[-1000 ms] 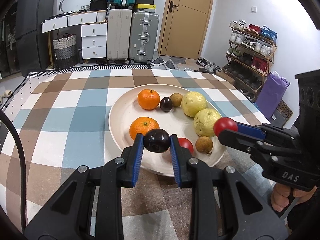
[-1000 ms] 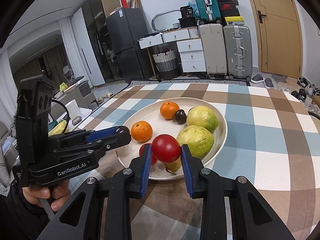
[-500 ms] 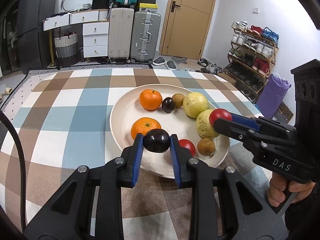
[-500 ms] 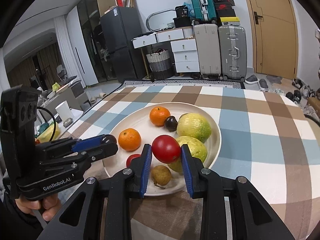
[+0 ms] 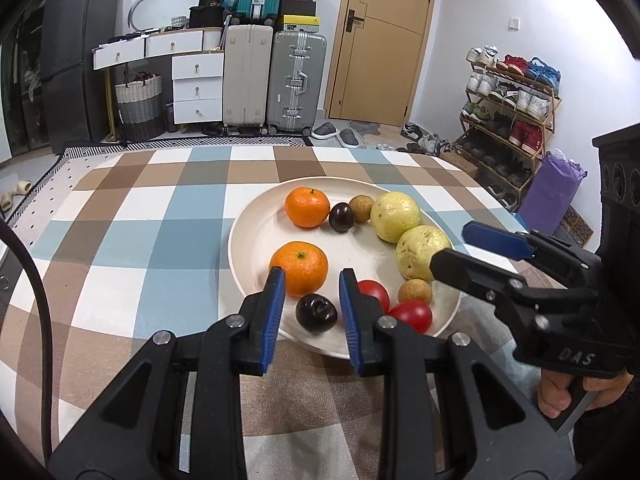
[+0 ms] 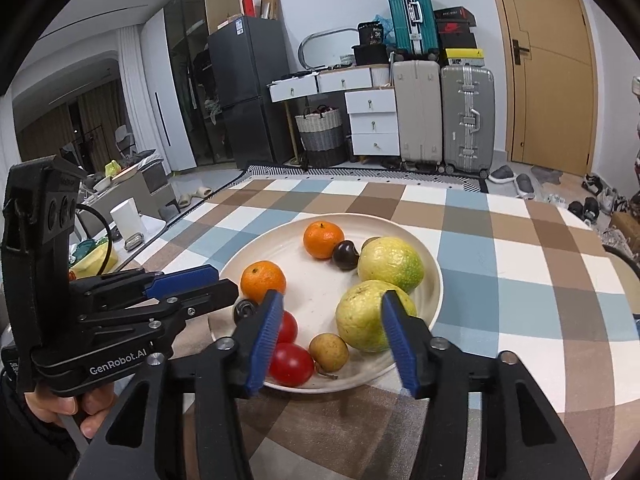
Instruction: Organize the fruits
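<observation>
A cream plate (image 5: 256, 236) (image 6: 434, 280) on the checked tablecloth holds the fruit. My left gripper (image 5: 312, 304) is open above the plate's near edge, and a dark plum (image 5: 316, 313) lies on the plate between its fingers. My right gripper (image 6: 330, 330) is open and empty over the plate's near side. A red tomato (image 6: 291, 364) lies just below its left finger, beside another tomato (image 6: 289, 327) and a brown longan (image 6: 329, 352). Two oranges (image 5: 299, 267) (image 5: 307, 207), two yellow-green guavas (image 6: 390, 265) (image 6: 364, 316), a second plum (image 5: 341, 217) and a second longan (image 5: 361, 208) also lie on the plate.
The table's far edge (image 5: 192, 148) faces suitcases (image 5: 296, 80), white drawers (image 5: 198, 88) and a door (image 5: 384, 40). A shoe rack (image 5: 508, 100) stands at the right. A low side table with clutter (image 6: 120, 224) sits left of the table.
Both grippers have opened. The left one let the dark plum down onto the plate's near edge. The right one let the red tomato down beside the other tomato.
</observation>
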Demonstrator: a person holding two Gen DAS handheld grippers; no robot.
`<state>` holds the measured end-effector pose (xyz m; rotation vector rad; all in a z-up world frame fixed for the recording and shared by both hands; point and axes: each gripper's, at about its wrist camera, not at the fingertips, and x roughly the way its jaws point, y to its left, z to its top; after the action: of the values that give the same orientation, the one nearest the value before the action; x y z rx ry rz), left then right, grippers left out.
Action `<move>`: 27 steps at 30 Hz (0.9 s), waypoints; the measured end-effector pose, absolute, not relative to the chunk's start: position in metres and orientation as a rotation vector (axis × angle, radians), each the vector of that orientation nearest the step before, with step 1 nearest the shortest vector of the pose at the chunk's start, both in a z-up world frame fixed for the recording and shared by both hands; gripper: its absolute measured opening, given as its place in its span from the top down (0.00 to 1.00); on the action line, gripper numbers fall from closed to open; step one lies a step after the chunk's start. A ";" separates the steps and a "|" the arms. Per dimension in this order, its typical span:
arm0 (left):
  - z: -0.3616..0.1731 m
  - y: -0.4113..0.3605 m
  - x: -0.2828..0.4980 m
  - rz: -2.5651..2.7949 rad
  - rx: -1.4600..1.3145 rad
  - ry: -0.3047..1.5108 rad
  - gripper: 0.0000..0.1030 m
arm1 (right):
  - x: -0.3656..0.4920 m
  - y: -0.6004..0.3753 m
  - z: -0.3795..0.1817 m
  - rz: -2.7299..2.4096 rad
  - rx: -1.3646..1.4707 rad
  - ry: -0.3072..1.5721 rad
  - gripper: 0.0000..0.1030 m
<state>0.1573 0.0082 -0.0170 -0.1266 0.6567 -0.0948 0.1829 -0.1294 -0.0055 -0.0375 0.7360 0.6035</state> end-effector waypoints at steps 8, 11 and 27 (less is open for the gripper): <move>-0.018 0.012 0.153 -0.056 -0.143 0.661 0.39 | 0.181 -0.134 -0.003 0.583 -0.025 0.706 0.09; -0.016 0.014 0.148 -0.040 -0.146 0.638 0.29 | 0.181 -0.137 -0.002 0.566 -0.015 0.698 0.01; -0.004 0.015 0.121 -0.021 -0.129 0.553 0.01 | 0.163 -0.151 0.004 0.566 -0.007 0.658 0.00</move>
<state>0.1213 0.0152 -0.0036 -0.1286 0.5532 -0.0206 0.1629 -0.1507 0.0043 -0.0069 0.6580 0.5665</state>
